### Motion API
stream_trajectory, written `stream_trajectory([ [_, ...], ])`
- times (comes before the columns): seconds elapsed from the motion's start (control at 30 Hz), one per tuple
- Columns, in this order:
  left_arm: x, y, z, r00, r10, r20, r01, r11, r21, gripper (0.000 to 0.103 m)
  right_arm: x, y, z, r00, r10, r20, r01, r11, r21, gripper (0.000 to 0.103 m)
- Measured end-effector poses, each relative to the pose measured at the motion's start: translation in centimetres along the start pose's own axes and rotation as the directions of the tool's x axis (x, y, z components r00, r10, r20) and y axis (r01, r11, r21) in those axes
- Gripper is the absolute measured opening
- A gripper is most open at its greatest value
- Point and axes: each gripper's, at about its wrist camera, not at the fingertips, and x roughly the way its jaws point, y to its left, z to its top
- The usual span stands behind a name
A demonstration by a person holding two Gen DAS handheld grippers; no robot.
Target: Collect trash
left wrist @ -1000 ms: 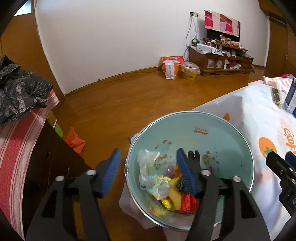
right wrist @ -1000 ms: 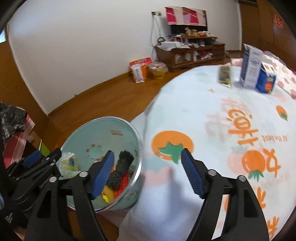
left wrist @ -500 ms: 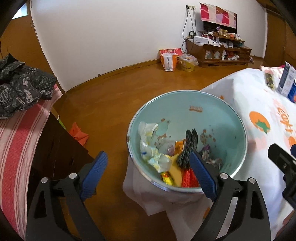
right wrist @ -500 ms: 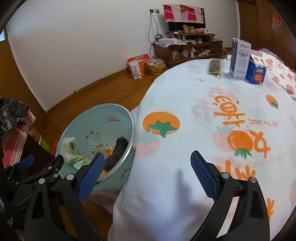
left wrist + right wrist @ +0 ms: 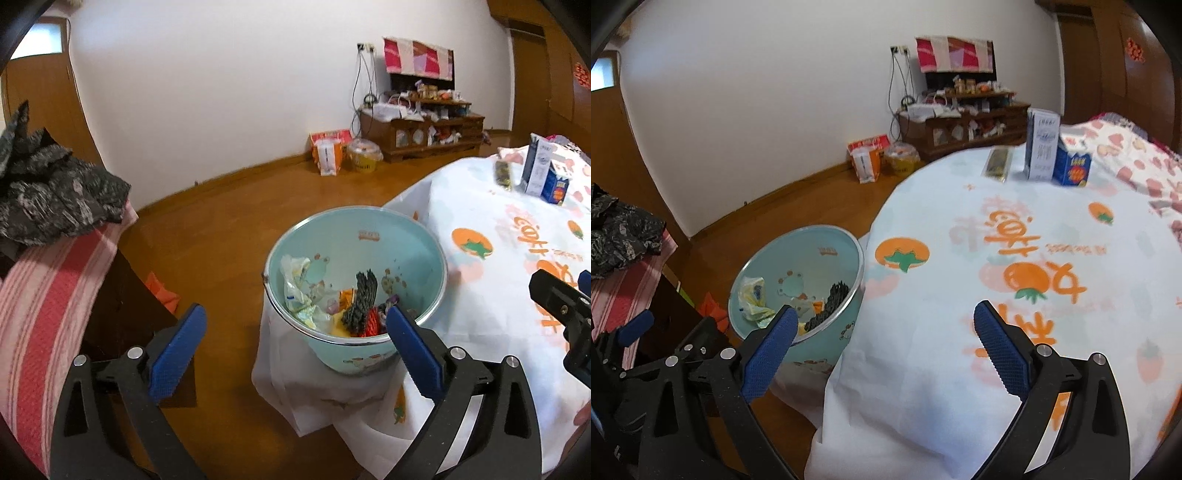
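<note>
We held the left gripper [image 5: 293,343] wide open and empty above the floor, before the bin [image 5: 354,284]. The bin – pale teal, metal-rimmed – stood beside the table [image 5: 1015,258], holding crumpled wrappers [image 5: 301,291] and a dark scrap [image 5: 360,299]. Our right gripper [image 5: 884,345] – equally wide, empty – hovered over the tablecloth.

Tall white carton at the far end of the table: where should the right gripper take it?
Probably across the narrow sides of the tall white carton, mid-height, coming from the front. It stands upright, and the blue carton crowds its right, so the right gripper should stay above that.
</note>
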Motion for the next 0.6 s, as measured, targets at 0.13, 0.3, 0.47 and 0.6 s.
stream_trajectory([
  [0.13, -2.4, 0.9, 0.9, 0.996, 0.003, 0.085, -0.002, 1.000, -0.017, 0.097, -2.3, 0.4, 0.1, 0.997, -0.012, 0.078, 0.013, 1.000, -0.015, 0.095],
  [0.3, -6.0, 1.8, 2.1, 0.978, 0.001, 0.209, 0.008, 0.999, -0.046, 0.097, -6.2, 1.0, 0.3, 0.971, -0.018, 0.238, 0.027, 0.999, -0.033, 0.097],
  [0.47, -8.3, 1.8, 2.3, 0.957, -0.019, 0.288, 0.036, 0.998, -0.054, 0.097, -9.0, 1.1, 0.5, 0.936, -0.035, 0.351, 0.050, 0.998, -0.033, 0.098],
  [0.6, -9.3, 1.6, 2.4, 0.948, -0.032, 0.318, 0.048, 0.998, -0.043, 0.097, -9.9, 0.8, 0.6, 0.925, -0.041, 0.378, 0.053, 0.998, -0.020, 0.098],
])
